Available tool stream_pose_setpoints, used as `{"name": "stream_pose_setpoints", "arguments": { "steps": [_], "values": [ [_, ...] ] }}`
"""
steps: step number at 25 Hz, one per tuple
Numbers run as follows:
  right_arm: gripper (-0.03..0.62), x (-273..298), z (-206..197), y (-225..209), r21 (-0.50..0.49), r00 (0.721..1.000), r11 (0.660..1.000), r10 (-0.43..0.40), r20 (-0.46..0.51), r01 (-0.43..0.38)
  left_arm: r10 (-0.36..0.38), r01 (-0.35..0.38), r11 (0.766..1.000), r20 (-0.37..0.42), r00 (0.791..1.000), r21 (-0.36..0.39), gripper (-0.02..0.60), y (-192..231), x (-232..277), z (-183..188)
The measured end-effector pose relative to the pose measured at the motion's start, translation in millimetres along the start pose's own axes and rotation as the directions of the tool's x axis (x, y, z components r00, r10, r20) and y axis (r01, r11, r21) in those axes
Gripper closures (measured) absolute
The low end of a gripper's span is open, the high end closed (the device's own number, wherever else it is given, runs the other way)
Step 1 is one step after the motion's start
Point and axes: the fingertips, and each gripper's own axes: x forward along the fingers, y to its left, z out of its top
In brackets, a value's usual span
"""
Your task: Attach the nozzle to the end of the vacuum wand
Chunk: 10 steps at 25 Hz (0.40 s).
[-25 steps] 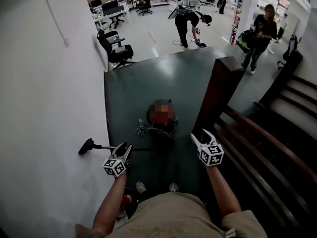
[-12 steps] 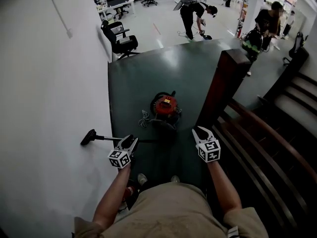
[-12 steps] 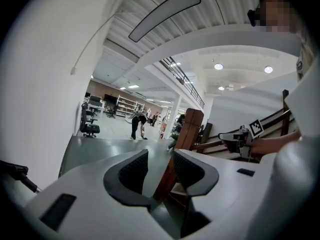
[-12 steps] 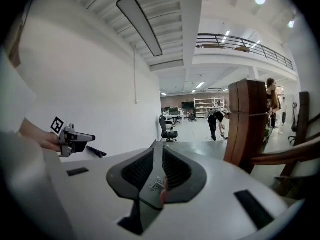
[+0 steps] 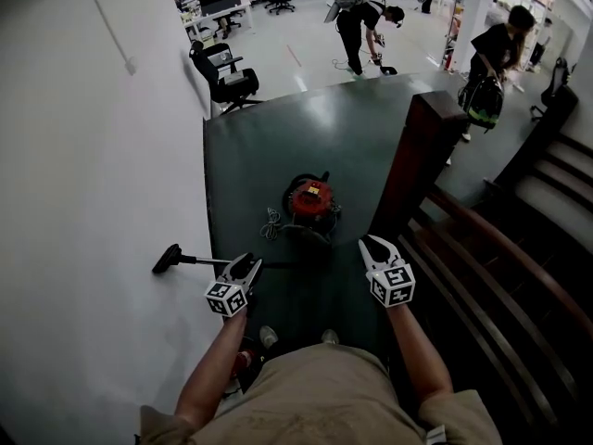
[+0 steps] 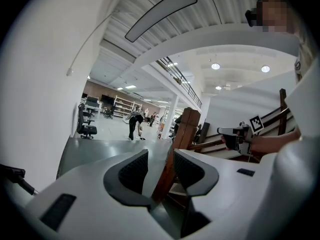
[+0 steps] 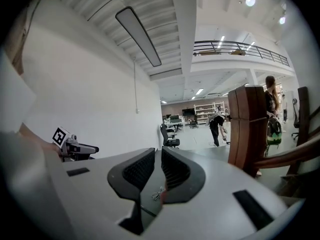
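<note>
Since a second ago the right gripper (image 5: 377,243) has snapped its jaws together on nothing, and it is now sitting low right of centre. The left gripper (image 5: 248,265) is hovering half open and empty, overlapping the thin dark vacuum wand (image 5: 199,260). The wand is lying low left, with the black nozzle (image 5: 166,259) at its left tip. The round red vacuum canister (image 5: 311,200) is sitting mid-frame.

Bright even ceiling light, fisheye warping with dark corners, dim stairs, soft focus

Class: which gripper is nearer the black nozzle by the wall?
Left. The left gripper is just right of the nozzle; the right gripper, jaws just closed empty, is farther right near the wooden post.
</note>
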Motion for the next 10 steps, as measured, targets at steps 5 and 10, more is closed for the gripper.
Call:
{"name": "stream_pose_setpoints", "arguments": {
  "steps": [5, 10],
  "values": [
    [0.545, -8.2, -0.9, 8.3, 0.009, 1.000, 1.000, 0.015, -0.004, -0.015, -0.021, 0.021, 1.000, -0.009, 1.000, -0.006, 0.414, -9.7, 2.8, -0.8],
    [0.543, -16.9, 1.4, 11.9, -0.003, 1.000, 1.000, 0.015, -0.004, -0.015, -0.027, 0.027, 0.999, 0.002, 1.000, -0.042, 0.414, -17.4, 7.2, -4.4]
  ]
}}
